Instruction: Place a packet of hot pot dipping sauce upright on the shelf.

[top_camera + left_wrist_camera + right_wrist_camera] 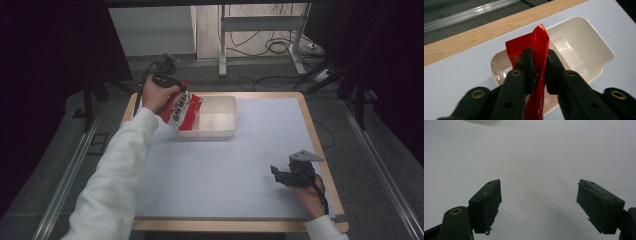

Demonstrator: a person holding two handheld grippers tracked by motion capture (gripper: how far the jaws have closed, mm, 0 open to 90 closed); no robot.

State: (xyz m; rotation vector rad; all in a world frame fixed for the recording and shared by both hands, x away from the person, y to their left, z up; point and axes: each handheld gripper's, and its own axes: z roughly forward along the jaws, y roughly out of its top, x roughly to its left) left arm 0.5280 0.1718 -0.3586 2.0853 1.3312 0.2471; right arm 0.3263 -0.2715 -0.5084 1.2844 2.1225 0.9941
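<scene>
High view: a white tray (220, 119) sits at the desk's (240, 165) twelve o'clock edge, its right compartments bare. A red bag (181, 111) hangs over its nine o'clock end, clamped by the left hand-held gripper (170, 82). The bag's print is too small to read. The right hand-held gripper (285, 175) rests at four o'clock, jaws apart. Cables trail over the dark floor beyond.

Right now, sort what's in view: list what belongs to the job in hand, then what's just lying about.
In the job:
- red snack bag, pinched by the left hand-held gripper
- white tray, with the bag over its left end

Lying about:
- right hand-held gripper, open and empty over the bare mat
- cables on the floor beyond the table
- metal stand legs
</scene>
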